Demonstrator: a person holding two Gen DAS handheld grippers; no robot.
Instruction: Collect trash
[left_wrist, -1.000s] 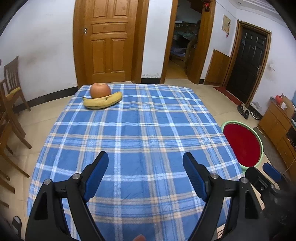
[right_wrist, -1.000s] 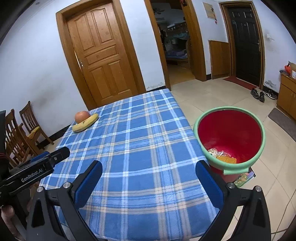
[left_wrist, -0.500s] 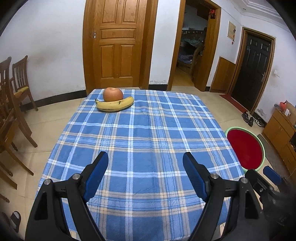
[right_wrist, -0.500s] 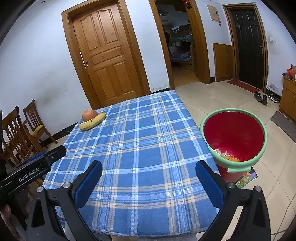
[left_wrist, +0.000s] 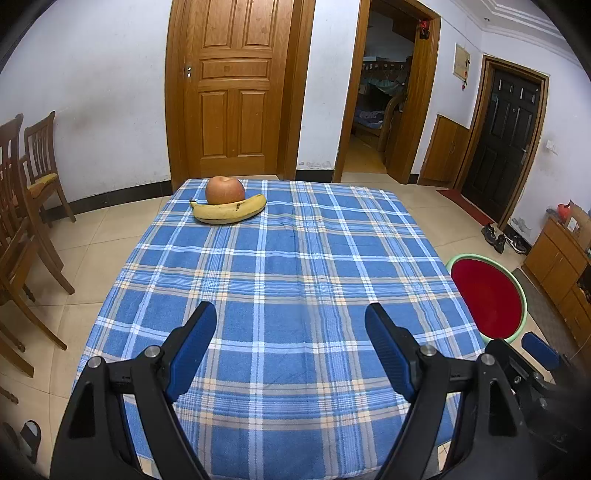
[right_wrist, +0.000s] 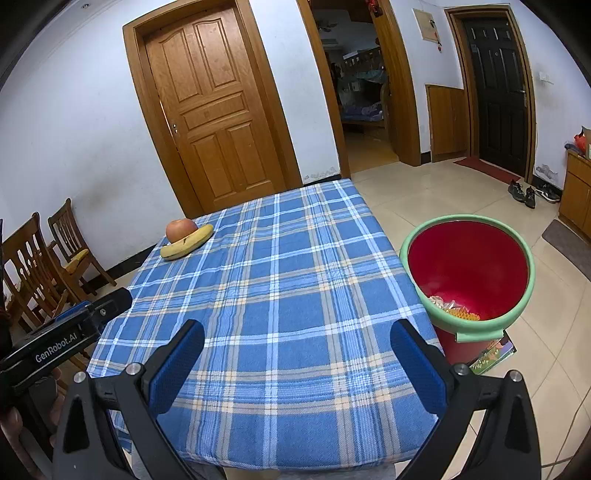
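A red bin with a green rim (right_wrist: 469, 266) stands on the floor right of the table; some wrappers (right_wrist: 452, 310) lie in its bottom. It also shows in the left wrist view (left_wrist: 487, 295). My left gripper (left_wrist: 291, 332) is open and empty over the near end of the blue plaid tablecloth (left_wrist: 288, 266). My right gripper (right_wrist: 295, 347) is open and empty over the table's near edge (right_wrist: 280, 424). I see no loose trash on the cloth.
An apple (left_wrist: 225, 190) and a banana (left_wrist: 229, 212) lie at the table's far left; both show in the right wrist view, apple (right_wrist: 181, 229) and banana (right_wrist: 188, 245). Wooden chairs (left_wrist: 26, 192) stand left. A magazine (right_wrist: 493, 354) lies under the bin.
Both grippers have pulled back and up from the table, so more of the cloth and its near edge shows. Both stay open and empty.
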